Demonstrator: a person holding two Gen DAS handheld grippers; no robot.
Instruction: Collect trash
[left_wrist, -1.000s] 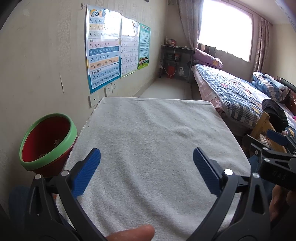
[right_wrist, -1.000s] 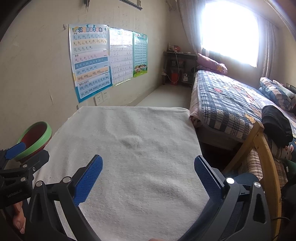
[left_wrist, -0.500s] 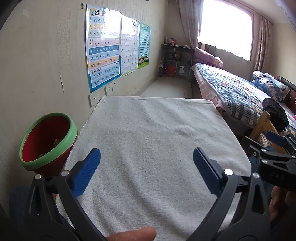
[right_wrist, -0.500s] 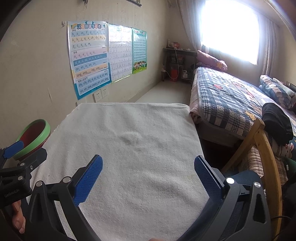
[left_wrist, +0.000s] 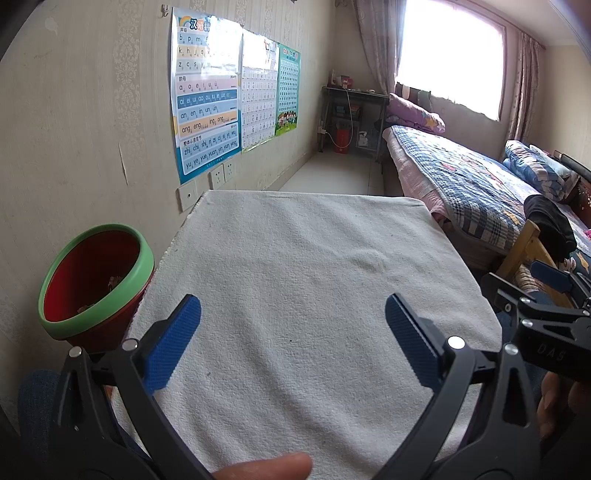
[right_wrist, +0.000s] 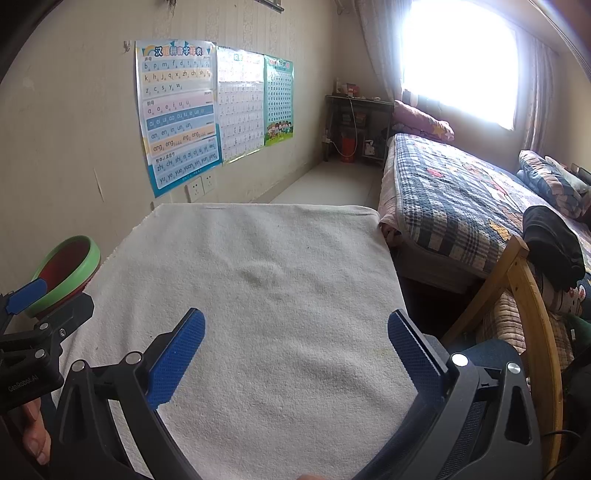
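Here, the left gripper (left_wrist: 293, 332) with blue padded fingers (left_wrist: 173, 343) hangs over the counter covered in a white fuzzy cloth (left_wrist: 306, 280), its fingers wide apart and holding nothing. The right gripper (right_wrist: 295, 349) hangs beside it, fingers wide apart too. The round red trash bin with a green rim (left_wrist: 94, 282) sits just off the counter's left edge, by the wall. Small bits lie inside it.
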